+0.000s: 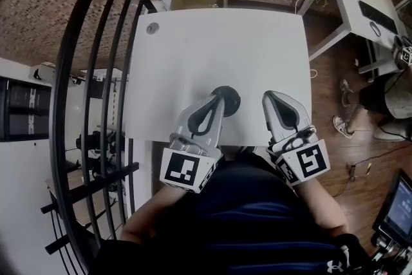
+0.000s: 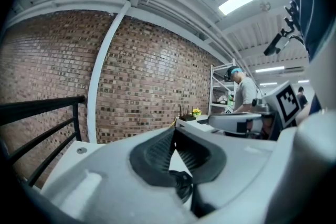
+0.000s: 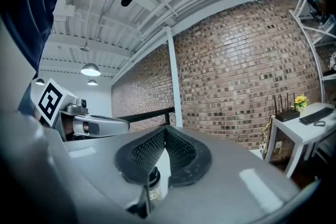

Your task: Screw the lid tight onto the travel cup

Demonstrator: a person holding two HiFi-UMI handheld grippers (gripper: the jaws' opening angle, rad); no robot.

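Note:
The travel cup (image 1: 230,100) shows from above as a dark round lid near the front edge of the white table (image 1: 219,48). My left gripper (image 1: 217,100) is shut and empty, and its tip covers the cup's left edge. My right gripper (image 1: 267,97) is shut and empty a little to the cup's right. In the left gripper view the shut jaws (image 2: 175,134) meet above the dark cup (image 2: 184,186). In the right gripper view the shut jaws (image 3: 165,131) frame the cup (image 3: 151,180), its black lid on a pale body. Neither gripper touches it.
A black metal railing (image 1: 96,93) runs along the table's left side. A small round grommet (image 1: 152,28) sits at the table's far left corner. A white desk (image 1: 360,3) with a router and yellow flowers stands at the right, with a person's feet (image 1: 342,119) near it.

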